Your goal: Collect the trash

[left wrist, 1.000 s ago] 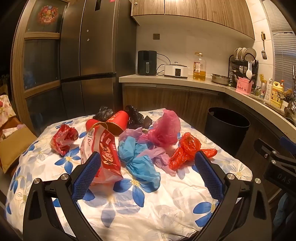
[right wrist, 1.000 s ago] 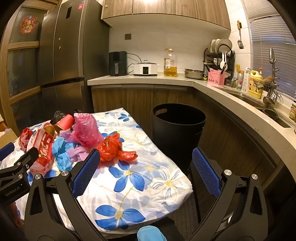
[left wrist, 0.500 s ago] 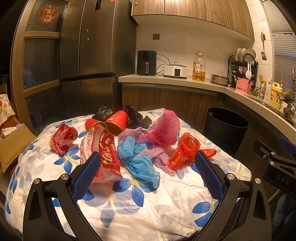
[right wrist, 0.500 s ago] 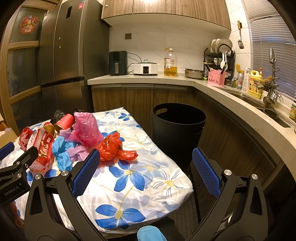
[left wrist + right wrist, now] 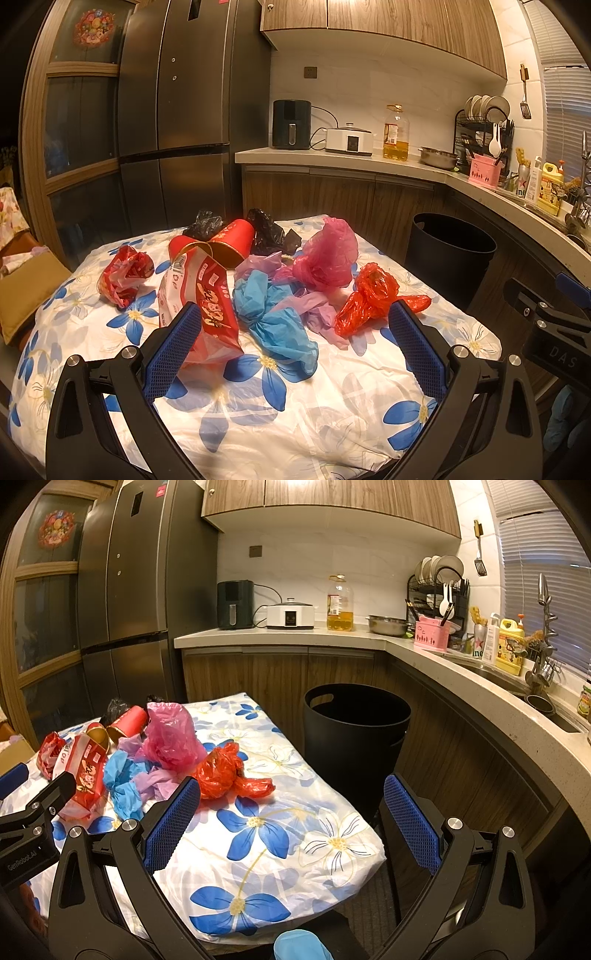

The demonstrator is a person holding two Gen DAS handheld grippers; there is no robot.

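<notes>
Trash lies heaped on a flower-print tablecloth (image 5: 332, 398): a red snack packet (image 5: 207, 295), a blue bag (image 5: 273, 317), a pink bag (image 5: 325, 254), an orange-red bag (image 5: 369, 295), a crumpled red wrapper (image 5: 123, 273), red paper cups (image 5: 229, 243) and black bags (image 5: 269, 230). A black bin (image 5: 450, 251) stands right of the table. My left gripper (image 5: 291, 347) is open and empty, short of the blue bag. My right gripper (image 5: 291, 827) is open and empty above the table's right end, with the orange-red bag (image 5: 225, 771) ahead left and the bin (image 5: 354, 731) ahead.
A kitchen counter (image 5: 369, 637) with an air fryer, cooker, oil bottle, dish rack and sink runs behind and right. A tall fridge (image 5: 177, 110) stands behind the table. A cushioned seat (image 5: 26, 288) is at the left.
Both grippers have barely shifted and stay open. The trash has not moved.
</notes>
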